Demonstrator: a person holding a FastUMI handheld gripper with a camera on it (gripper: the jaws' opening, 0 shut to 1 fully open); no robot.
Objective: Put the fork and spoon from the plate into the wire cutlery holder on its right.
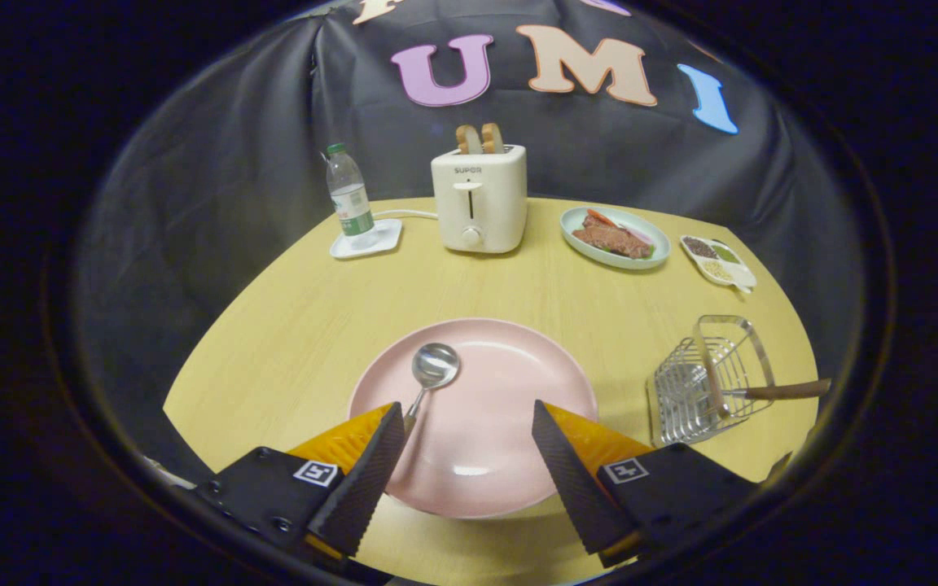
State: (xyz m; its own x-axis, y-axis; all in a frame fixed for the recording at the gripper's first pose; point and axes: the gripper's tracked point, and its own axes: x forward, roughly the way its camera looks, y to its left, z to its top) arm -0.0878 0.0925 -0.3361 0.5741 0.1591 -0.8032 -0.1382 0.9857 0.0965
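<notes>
The hand-held gripper [469,427] hung low over the near edge of the pink plate [510,382], its two ribbed black fingers [371,480] spread wide and pinching nothing. The spoon [431,373] lay on the plate's left half, bowl pointing away, its thin handle running back to pass just beside the left fingertip. The step in hand looked to be the pickup of that spoon. To do it well, the fingers would need to shift left so the handle sat squarely between them, then close across the narrow shaft rather than along it, low enough to catch it without scraping the plate. Polished metal on a smooth glazed plate will likely slide, so a firm, centred pinch seemed wise.

Right of the plate stood the wire cutlery holder [709,378], an open basket of thin bright rods. A utensil with a brown wooden handle [786,391] already rested in it, probably the fork, though its head was hard to make out.

Farther back on the pale wood-grain worktop [290,325] were a boxy cream toaster [479,198] with two bread slices, a clear plastic bottle [349,195] on a white tray, an oval dish of food [615,236] and a small sectioned dish [717,260].
</notes>
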